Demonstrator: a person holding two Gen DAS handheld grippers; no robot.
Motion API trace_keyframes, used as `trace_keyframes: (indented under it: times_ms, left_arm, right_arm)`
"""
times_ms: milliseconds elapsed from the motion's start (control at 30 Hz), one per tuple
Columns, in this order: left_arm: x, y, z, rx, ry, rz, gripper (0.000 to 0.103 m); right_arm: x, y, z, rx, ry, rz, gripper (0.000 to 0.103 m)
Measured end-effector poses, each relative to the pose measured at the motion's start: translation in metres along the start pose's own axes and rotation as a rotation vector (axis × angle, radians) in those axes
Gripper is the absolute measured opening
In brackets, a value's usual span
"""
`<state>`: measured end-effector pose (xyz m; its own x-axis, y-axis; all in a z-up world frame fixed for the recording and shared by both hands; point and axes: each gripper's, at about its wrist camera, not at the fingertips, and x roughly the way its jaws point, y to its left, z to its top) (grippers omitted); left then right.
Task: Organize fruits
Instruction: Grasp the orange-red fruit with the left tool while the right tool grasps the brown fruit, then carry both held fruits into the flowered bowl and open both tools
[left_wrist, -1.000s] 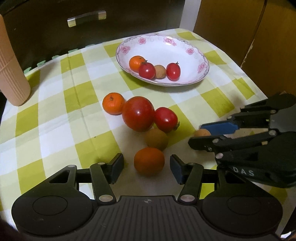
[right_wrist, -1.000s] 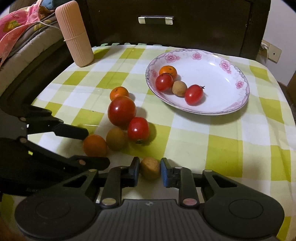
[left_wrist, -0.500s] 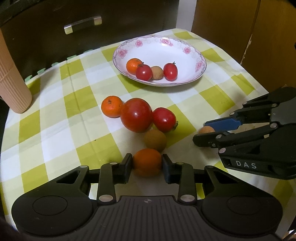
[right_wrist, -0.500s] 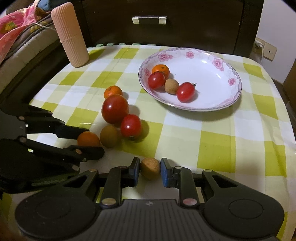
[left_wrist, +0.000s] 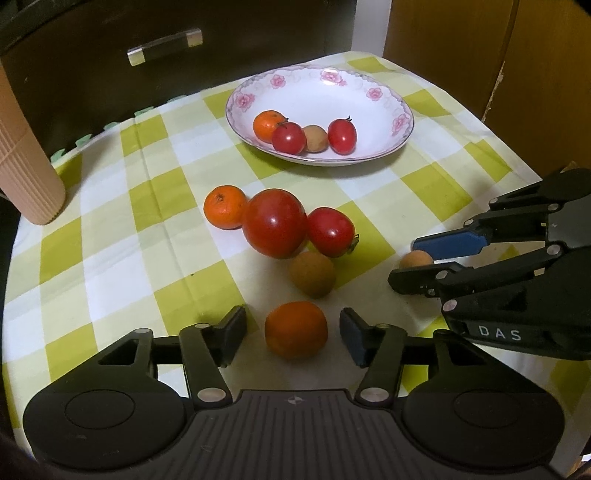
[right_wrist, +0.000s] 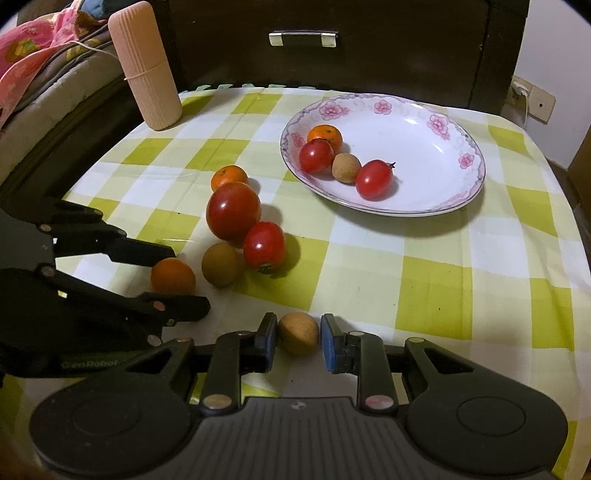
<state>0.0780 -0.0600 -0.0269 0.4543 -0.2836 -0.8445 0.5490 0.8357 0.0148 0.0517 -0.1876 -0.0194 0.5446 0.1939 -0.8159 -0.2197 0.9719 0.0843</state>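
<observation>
While the left tongs (left_wrist: 291, 330) stand with a clear gap either side of the orange (left_wrist: 295, 329), their jaws having just opened off it, the right tongs (right_wrist: 298, 338) are nearly closed around the small tan fruit (right_wrist: 298, 333), and the pick-up step looks in hand. Both fruits sit on the tabletop (right_wrist: 406, 277), nearer the cameras than the flowered plate (right_wrist: 443, 122), the orange to its left. Next, I judge, the left jaws must close again, then both fruits lift across to the plate.

Glossy tomato (left_wrist: 275, 222) (matt cloth (left_wrist: 110, 229))
</observation>
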Motion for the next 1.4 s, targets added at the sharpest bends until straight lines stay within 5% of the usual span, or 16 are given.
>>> trace_keyframes:
  times_ms: [367, 600, 800, 1067, 1400]
  left_arm:
    - [-0.003, 0.002, -0.006, -0.003, 0.002, 0.026, 0.067]
    - [-0.005, 0.000, -0.008, 0.013, 0.004, 0.035, 0.067]
    - [-0.009, -0.002, -0.013, 0.039, 0.006, 0.035, 0.067]
    - [-0.010, -0.007, -0.015, 0.059, -0.011, 0.032, 0.060]
    - [-0.012, -0.008, -0.016, 0.042, -0.004, 0.027, 0.043]
  right_arm:
    - [-0.001, 0.001, -0.002, 0.003, -0.007, 0.016, 0.040]
    - [-0.002, -0.011, -0.002, 0.112, -0.009, 0.085, 0.051]
    - [-0.003, 0.008, -0.007, -0.013, -0.022, -0.005, 0.044]
    - [-0.007, 0.014, -0.012, -0.042, -0.020, -0.021, 0.025]
    - [-0.008, 0.015, -0.013, -0.038, -0.015, -0.024, 0.024]
